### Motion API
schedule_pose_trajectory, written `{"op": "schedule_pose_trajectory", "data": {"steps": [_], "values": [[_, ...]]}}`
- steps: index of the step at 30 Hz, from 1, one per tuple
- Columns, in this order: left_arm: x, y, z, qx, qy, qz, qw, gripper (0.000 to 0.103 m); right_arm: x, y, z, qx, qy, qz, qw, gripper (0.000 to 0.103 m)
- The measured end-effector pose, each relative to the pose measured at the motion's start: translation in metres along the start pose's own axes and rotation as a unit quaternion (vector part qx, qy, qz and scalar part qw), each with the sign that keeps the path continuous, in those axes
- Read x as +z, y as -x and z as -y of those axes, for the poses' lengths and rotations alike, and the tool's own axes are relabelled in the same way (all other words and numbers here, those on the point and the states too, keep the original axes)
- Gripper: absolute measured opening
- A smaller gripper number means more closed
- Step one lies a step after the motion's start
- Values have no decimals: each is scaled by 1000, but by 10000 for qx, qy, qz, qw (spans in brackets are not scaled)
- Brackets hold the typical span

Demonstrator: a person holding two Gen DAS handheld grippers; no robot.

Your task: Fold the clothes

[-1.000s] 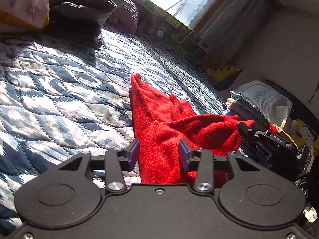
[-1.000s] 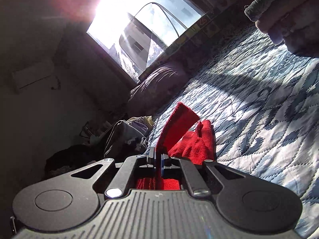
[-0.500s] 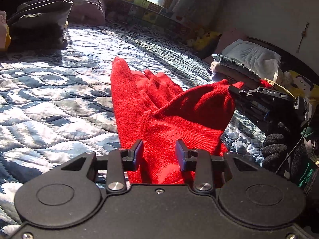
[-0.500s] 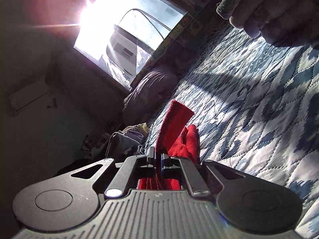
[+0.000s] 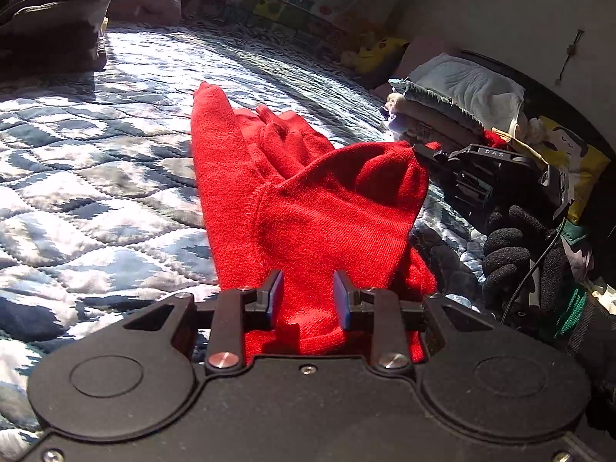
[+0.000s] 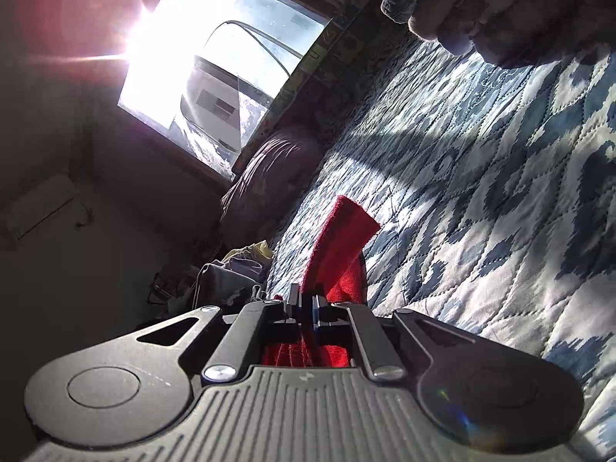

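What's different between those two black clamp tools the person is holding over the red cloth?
The left gripper has its fingers spread apart, with the red garment lying loose between them; the right gripper is pinched shut on a raised fold of it. The left sits low at the near edge, while the right lifts its corner off the quilt. Both have blue finger pads.

Sunlit window (image 6: 215,77); blue quilted bed (image 5: 96,192)
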State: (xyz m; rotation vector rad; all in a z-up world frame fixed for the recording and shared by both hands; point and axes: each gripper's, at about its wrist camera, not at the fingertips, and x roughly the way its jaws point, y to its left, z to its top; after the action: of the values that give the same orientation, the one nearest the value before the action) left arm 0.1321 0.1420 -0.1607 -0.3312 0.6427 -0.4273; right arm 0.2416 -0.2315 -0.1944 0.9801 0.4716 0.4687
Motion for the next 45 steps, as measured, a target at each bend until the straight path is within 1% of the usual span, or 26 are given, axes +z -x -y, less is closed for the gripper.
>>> {"op": "schedule_pose_trajectory", "data": {"steps": [1,2,4,5,7,8,9,10,11,15,19,21,22,25,27,32,33,35,36,37,39,41,45], "values": [[3,2,-4,17,113,126,9999,26,-1,-2,4,14,-132,-73,9999,13],[7,3,-8,32,199,248,9995,26,-3,-4,7,13,-228,-122,9997,26],[17,3,-15,66,315,441,9985,26,-8,-7,7,-111,-228,-180,9995,42],[23,0,-19,125,301,507,9982,26,-11,-8,6,-181,-152,-226,9995,42],[35,-6,-27,238,302,604,9974,26,-15,-11,2,-245,-7,-277,9993,42],[41,-9,-32,273,350,633,9970,26,-17,-11,0,-267,91,-281,9992,39],[46,-12,-36,310,398,674,9964,26,-18,-11,-4,-285,259,-302,9988,33],[50,-16,-38,315,420,702,9962,26,-17,-10,-7,-236,346,-327,9986,15],[55,-19,-41,323,434,728,9959,26,-16,-8,-9,-143,348,-326,9988,8],[77,-46,-47,440,282,773,9956,26,-12,4,-17,61,457,-281,9985,8],[101,-76,-61,616,273,784,9946,26,-4,21,-22,318,458,-126,9984,6],[111,-88,-67,627,263,755,9948,26,-3,29,-23,434,416,-143,9981,6],[115,-94,-69,630,240,732,9950,26,-2,32,-23,448,421,-170,9980,6],[125,-111,-68,667,-59,653,9956,26,-3,32,-19,387,476,-325,9976,6],[131,-122,-65,740,-306,590,9950,26,-4,28,-12,253,433,-397,9980,6],[142,-141,-61,673,-619,467,9947,26,-2,28,-4,208,384,-457,9980,6],[143,-148,-60,681,-728,321,9945,26,-2,27,-2,201,366,-474,9980,6],[142,-169,-58,756,-1039,-310,9912,26,-2,24,2,127,318,-521,9981,7],[138,-175,-57,775,-1207,-409,9888,26,-2,22,5,41,265,-542,9982,8],[137,-173,-56,757,-1221,-351,9890,26,-1,21,8,11,216,-545,9983,9],[142,-162,-56,744,-1091,-227,9910,26,-1,19,11,-20,152,-535,9984,9],[142,-141,-51,721,-1062,-38,9917,26,-2,18,11,-62,139,-515,9986,9],[126,-97,-32,725,-1227,66,9898,26,-3,15,12,-137,37,-499,9987,10]]}}
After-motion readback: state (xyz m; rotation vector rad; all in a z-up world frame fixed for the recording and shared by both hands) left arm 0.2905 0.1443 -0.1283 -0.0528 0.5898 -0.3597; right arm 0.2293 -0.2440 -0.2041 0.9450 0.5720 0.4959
